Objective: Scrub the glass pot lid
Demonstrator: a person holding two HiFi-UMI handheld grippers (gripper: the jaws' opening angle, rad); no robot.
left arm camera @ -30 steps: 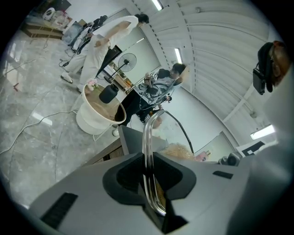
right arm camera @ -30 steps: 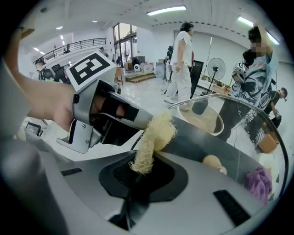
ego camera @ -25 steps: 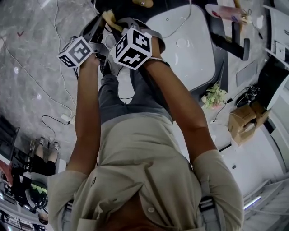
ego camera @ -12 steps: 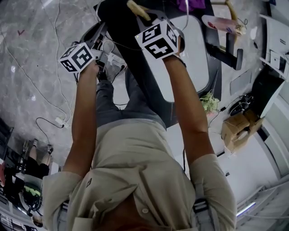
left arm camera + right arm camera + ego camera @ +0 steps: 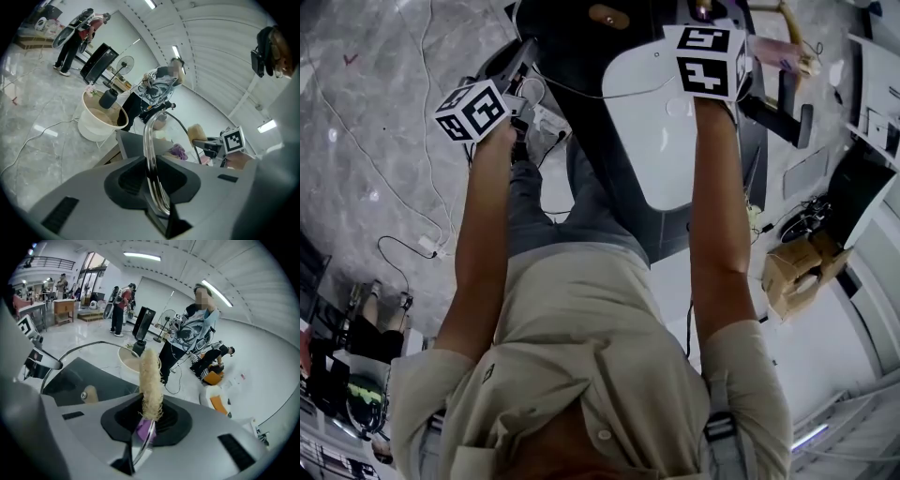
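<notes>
Between the narrowly set jaws of the left gripper [image 5: 157, 197] runs the chrome rim [image 5: 149, 140] of the glass pot lid [image 5: 84, 376], pinched edge-on. These jaws have just been easing slightly apart, with the rim between them and the pads on it. The right gripper [image 5: 143, 437] is closed on the purple handle [image 5: 142, 430] of a pale fibrous scrubber [image 5: 151, 380], whose head stands up beyond the jaws, beside the lid's right edge. In the right gripper view the lid lies to the left, its tan knob [image 5: 89, 393] showing through the glass. The head view shows the person's [image 5: 581, 375] arms stretched forward, the right gripper farther out than the left. Beyond stands a white tub [image 5: 96, 124] on a glossy floor [image 5: 37, 108], with bystanders [image 5: 190, 333] behind it.
</notes>
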